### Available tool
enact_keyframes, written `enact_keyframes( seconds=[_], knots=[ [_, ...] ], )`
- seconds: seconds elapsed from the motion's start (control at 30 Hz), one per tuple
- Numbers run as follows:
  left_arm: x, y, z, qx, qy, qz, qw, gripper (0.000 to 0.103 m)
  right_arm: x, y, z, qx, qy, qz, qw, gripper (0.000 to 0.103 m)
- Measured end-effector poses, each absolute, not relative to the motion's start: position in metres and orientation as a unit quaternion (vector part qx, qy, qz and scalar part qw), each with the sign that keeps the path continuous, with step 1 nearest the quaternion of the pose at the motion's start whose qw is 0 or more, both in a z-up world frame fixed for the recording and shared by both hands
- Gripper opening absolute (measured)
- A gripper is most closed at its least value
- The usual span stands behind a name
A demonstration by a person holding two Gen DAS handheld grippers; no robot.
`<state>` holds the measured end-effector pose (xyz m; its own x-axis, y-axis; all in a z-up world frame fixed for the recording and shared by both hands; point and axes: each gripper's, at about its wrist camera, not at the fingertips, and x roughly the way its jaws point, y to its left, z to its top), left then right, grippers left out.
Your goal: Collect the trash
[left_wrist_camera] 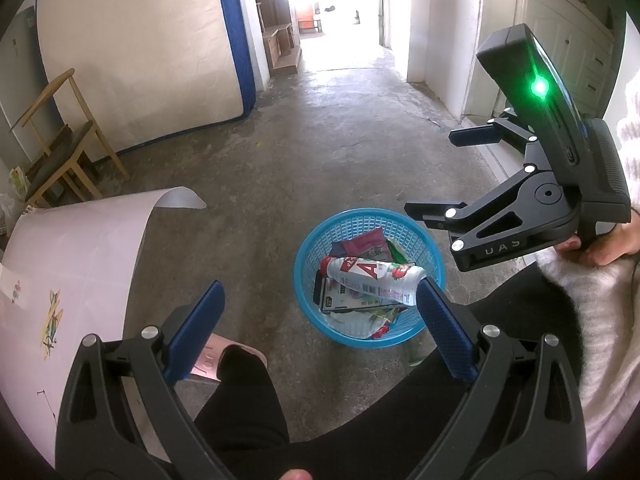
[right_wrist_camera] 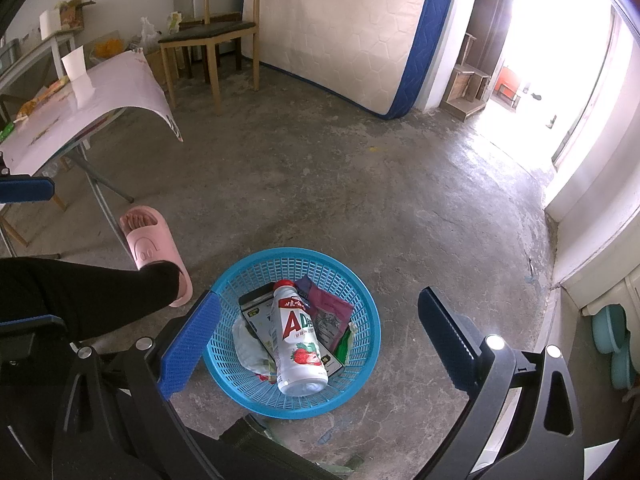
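A blue plastic basket (left_wrist_camera: pixel 430 258) (right_wrist_camera: pixel 360 364) stands on the concrete floor. In it lie a white strawberry drink bottle (left_wrist_camera: pixel 374 276) (right_wrist_camera: pixel 298 344), a purple wrapper (left_wrist_camera: pixel 368 246) (right_wrist_camera: pixel 330 312), a dark flat box (right_wrist_camera: pixel 256 304) and other wrappers. My left gripper (left_wrist_camera: pixel 320 322) is open and empty, above and in front of the basket. My right gripper (right_wrist_camera: pixel 320 332) (left_wrist_camera: pixel 434 172) is open and empty, hovering above the basket; in the left wrist view it is at the right, above the basket's rim.
A table with a pink sheet (left_wrist_camera: pixel 72 264) (right_wrist_camera: pixel 100 96) stands to the left. The person's black-trousered legs and a pink slipper (right_wrist_camera: pixel 152 248) are next to the basket. A wooden chair (right_wrist_camera: pixel 216 32) and a leaning mattress (right_wrist_camera: pixel 340 28) stand behind. A bright doorway (left_wrist_camera: pixel 332 8) is beyond.
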<state>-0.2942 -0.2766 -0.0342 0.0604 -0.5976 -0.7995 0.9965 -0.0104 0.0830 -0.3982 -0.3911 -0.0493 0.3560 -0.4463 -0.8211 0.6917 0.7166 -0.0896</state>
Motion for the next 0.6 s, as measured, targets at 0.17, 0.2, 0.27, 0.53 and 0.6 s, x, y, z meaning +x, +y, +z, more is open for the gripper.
enact_keyframes(
  seconds=[0.17, 0.2, 0.27, 0.53, 0.6],
  knots=[
    [-0.2939, -0.2767, -0.0340, 0.345, 0.289, -0.621, 0.641, 0.092, -0.3985, -0.3913, -0.0494, 0.137, 0.447, -0.350, 0.812, 0.096],
    [-0.2938, -0.2767, -0.0340, 0.345, 0.289, -0.621, 0.641, 0.092, -0.3984, -0.3912, -0.0495, 0.138, 0.447, -0.350, 0.812, 0.096],
    [-0.2942, -0.2765, -0.0339, 0.345, 0.289, -0.621, 0.641, 0.092, -0.3981, -0.3912, -0.0499, 0.138, 0.447, -0.350, 0.812, 0.096],
    [-0.2933, -0.2756, -0.0354, 0.344, 0.292, -0.621, 0.641, 0.092, -0.3978, -0.3917, -0.0506, 0.140, 0.448, -0.350, 0.811, 0.096],
    [-0.2931, -0.2755, -0.0361, 0.345, 0.292, -0.621, 0.641, 0.092, -0.3977, -0.3913, -0.0507, 0.140, 0.448, -0.350, 0.811, 0.096]
  ],
)
